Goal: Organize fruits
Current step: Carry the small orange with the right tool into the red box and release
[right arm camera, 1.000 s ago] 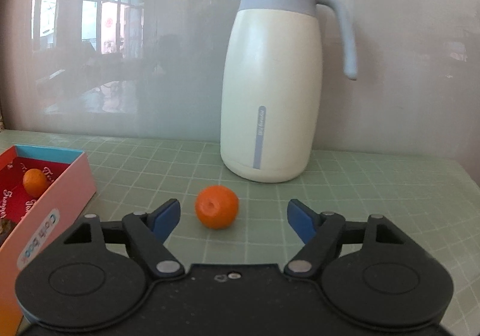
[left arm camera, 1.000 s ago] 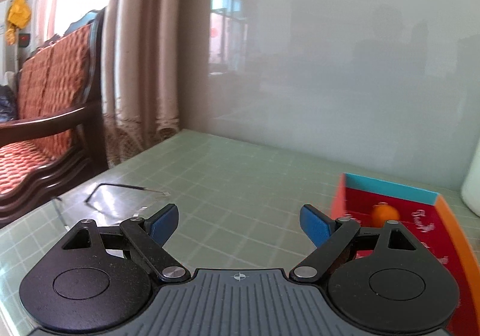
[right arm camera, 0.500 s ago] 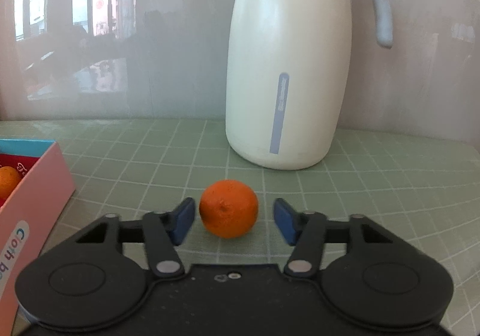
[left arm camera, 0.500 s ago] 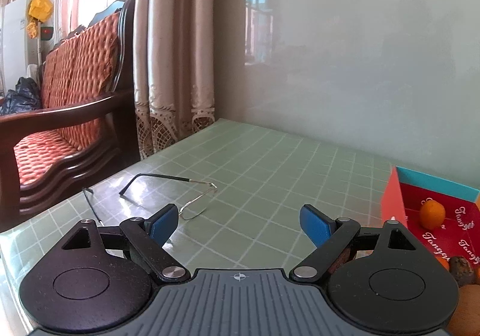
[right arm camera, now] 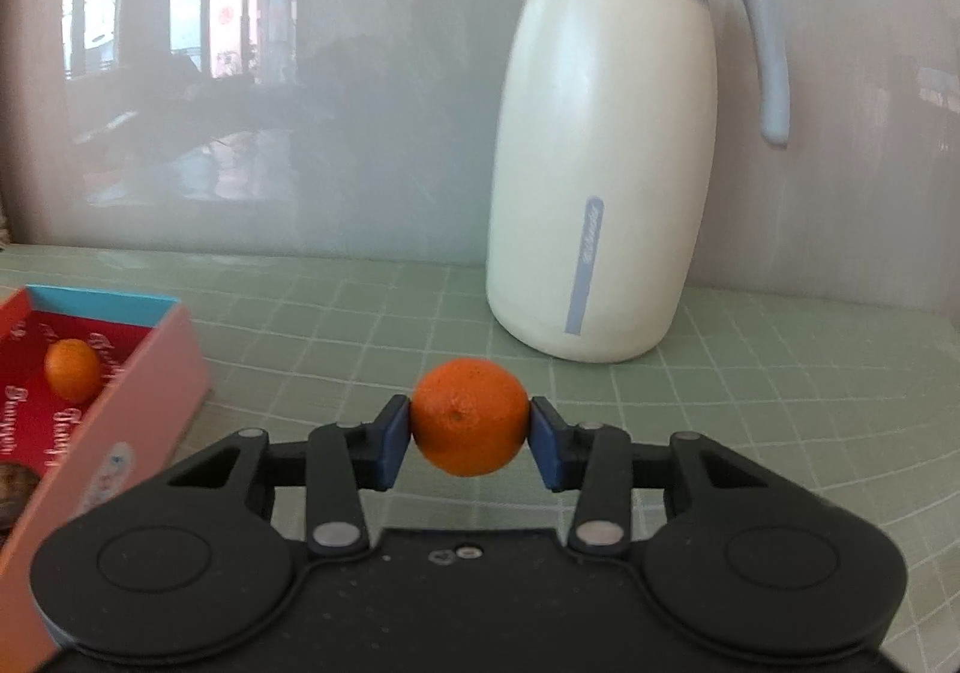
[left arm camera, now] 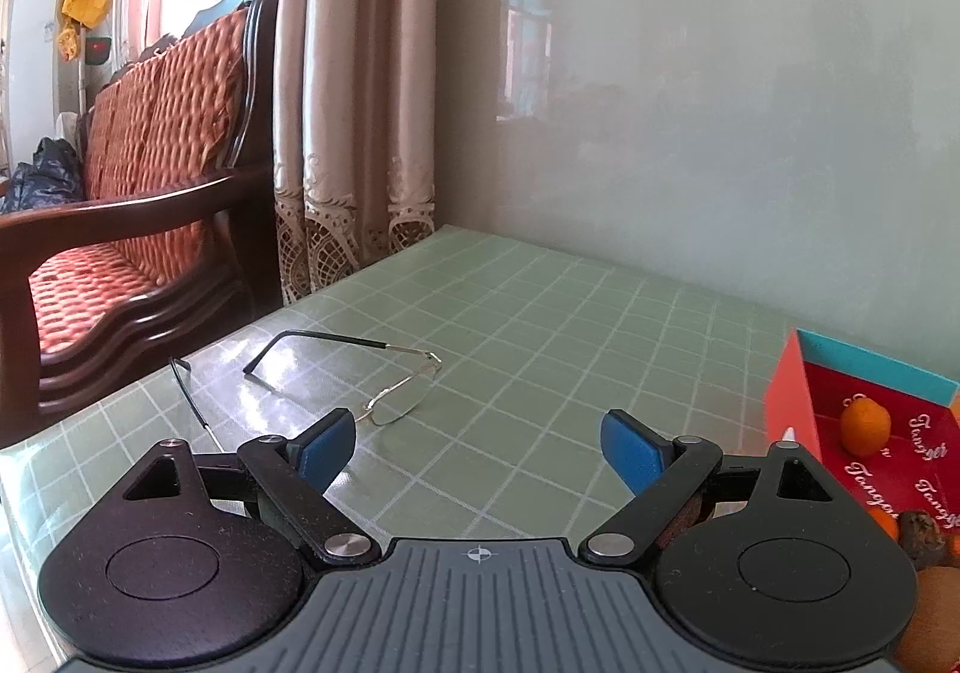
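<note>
While the left gripper (left arm camera: 477, 448) gapes, the right gripper (right arm camera: 470, 436) pinches the tangerine (right arm camera: 470, 416).

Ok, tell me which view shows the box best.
The left wrist view: the box shows its red interior with an orange and other fruit. The right wrist view shows only its corner, cut off at the frame's left edge.

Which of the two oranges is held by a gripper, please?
The larger orange before the jug, clamped in the right gripper. The smaller orange lies in the box.
</note>
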`<state>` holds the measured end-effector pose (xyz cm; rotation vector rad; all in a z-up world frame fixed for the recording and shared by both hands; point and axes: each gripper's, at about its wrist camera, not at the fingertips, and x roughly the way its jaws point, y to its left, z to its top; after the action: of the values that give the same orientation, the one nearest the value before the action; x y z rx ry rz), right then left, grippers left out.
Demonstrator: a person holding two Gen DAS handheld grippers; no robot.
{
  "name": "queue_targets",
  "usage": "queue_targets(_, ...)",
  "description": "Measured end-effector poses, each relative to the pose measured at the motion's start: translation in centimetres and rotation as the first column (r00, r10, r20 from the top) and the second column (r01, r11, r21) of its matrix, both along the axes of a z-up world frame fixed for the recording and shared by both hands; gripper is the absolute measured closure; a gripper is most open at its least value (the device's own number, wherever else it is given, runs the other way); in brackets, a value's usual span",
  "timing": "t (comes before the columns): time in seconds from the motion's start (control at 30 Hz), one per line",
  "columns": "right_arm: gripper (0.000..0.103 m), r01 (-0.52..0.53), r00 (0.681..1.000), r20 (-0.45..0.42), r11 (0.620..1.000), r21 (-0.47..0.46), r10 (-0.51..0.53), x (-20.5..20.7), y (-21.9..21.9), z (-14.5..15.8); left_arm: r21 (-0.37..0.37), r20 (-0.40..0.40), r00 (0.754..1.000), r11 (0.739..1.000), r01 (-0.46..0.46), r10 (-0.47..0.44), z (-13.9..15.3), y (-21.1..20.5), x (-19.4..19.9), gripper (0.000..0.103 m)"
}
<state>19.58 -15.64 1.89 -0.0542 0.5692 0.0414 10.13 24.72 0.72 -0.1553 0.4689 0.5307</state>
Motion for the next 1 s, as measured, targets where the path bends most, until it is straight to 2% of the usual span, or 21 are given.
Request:
queue_targets(0.17,0.063,-0.051,0.998,0.035,0.999,0.006,0.05,-2.8,1.6,1.7,-0.005,0.011,0.999,1.0,0.031,-0.031,0.3,-1.2,-0.6,0.014)
queue_targets(0.37,0.063,-0.123,0.991,0.052,0.992,-0.002,0.123,-5.6,4.0,2.3,-0.012,0.034,0.996,0.997,0.08,-0.079,0.9,-3.3,-1.7,0.013)
queue_targets(0.63,0.063,-0.222,0.971,0.095,0.975,0.001,0.221,-9.3,6.9,3.5,-0.011,0.064,0.989,0.991,0.131,-0.13,1.8,-6.0,-3.7,0.013)
queue_targets(1.0,0.063,-0.333,0.938,0.106,0.943,0.022,0.329,-11.4,10.6,3.8,0.032,0.04,0.985,0.985,0.167,-0.168,1.7,-8.6,-5.9,0.012)
